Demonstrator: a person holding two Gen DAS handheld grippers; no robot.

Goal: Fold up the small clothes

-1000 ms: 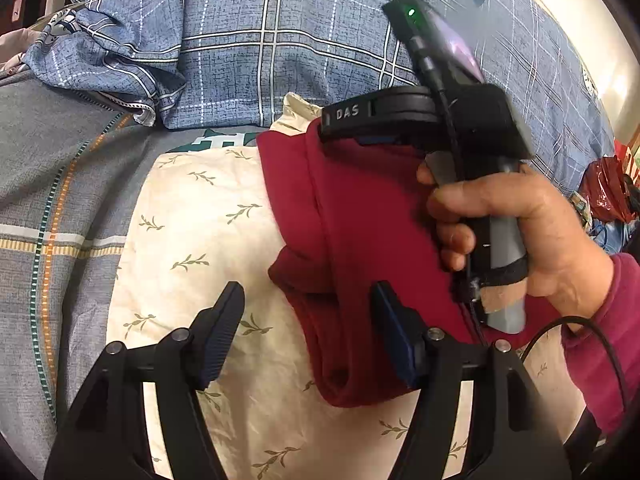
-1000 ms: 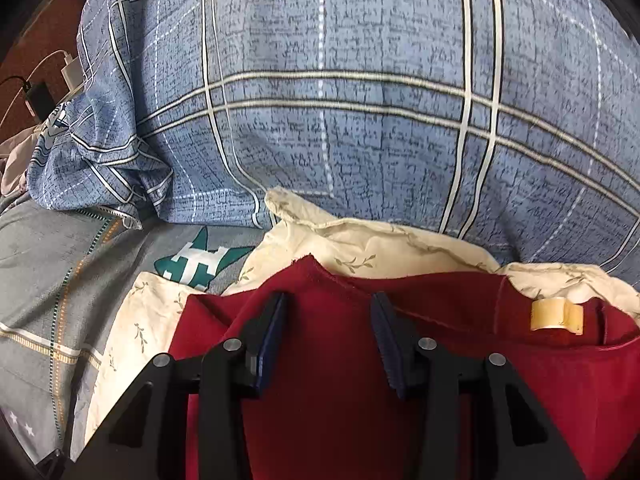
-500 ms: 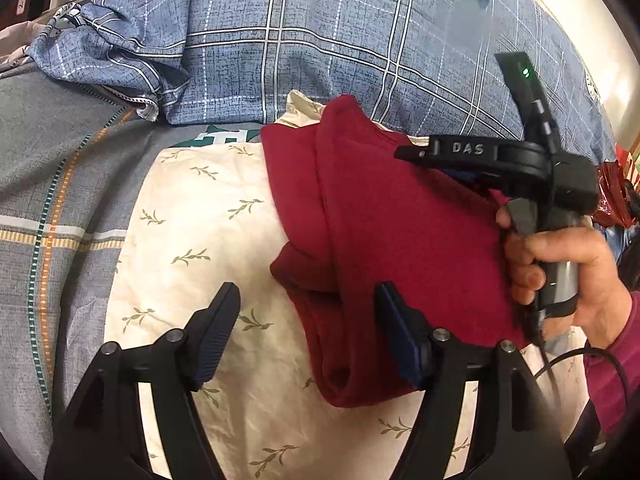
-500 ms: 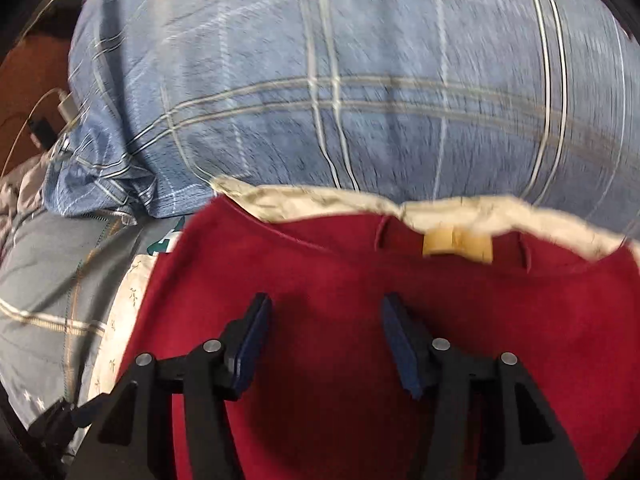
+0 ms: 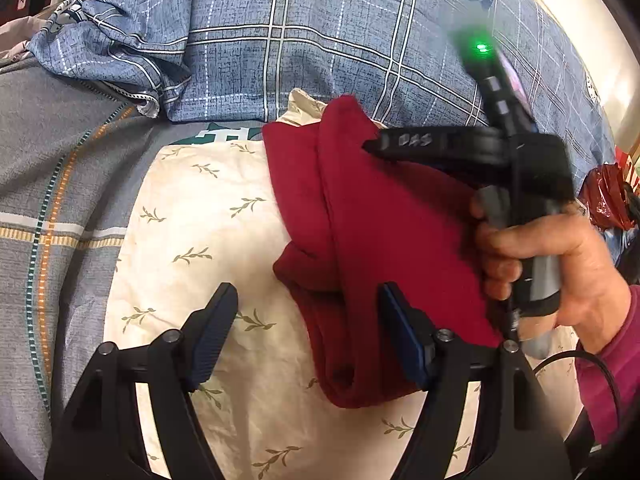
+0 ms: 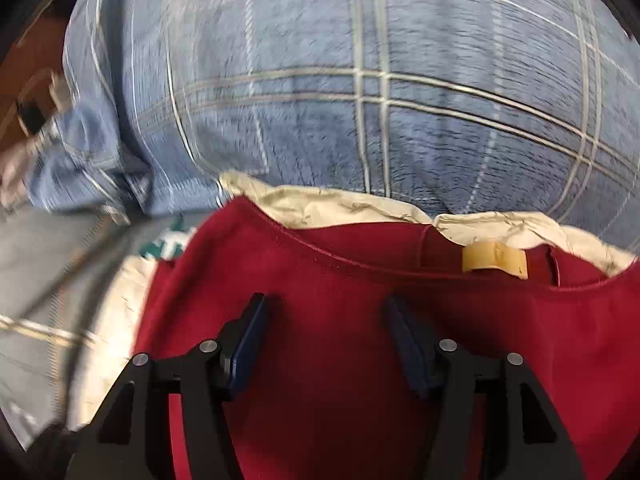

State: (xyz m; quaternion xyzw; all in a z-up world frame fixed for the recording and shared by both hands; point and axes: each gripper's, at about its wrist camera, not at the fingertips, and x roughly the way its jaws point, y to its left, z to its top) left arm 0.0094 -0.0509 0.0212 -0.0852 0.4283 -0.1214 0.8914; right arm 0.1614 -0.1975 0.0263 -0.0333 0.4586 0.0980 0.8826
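A dark red garment (image 5: 384, 240) lies folded lengthwise on a cream leaf-print cloth (image 5: 200, 248). My left gripper (image 5: 308, 320) hovers over its near left edge. Its jaws are opening, with the garment's edge and bare cream cloth between them and the pads (image 5: 212, 332) pressing on nothing. A hand (image 5: 552, 256) holds the right gripper's handle above the garment's right side. In the right wrist view, my right gripper (image 6: 326, 316) is over the red garment (image 6: 352, 280) below the collar and its tan label (image 6: 494, 259). Its jaws are opening and grip nothing.
A big blue plaid quilt (image 5: 320, 40) bulges behind the cloth. Grey striped bedding (image 5: 52, 184) spreads to the left. A red plastic bag (image 5: 604, 196) sits at the far right. A black cable (image 5: 600, 364) loops near the sleeve at lower right.
The right gripper's jaws have widened and it has swung right across the garment, away from the fold's top. The left gripper has stayed put, its jaws a little wider.
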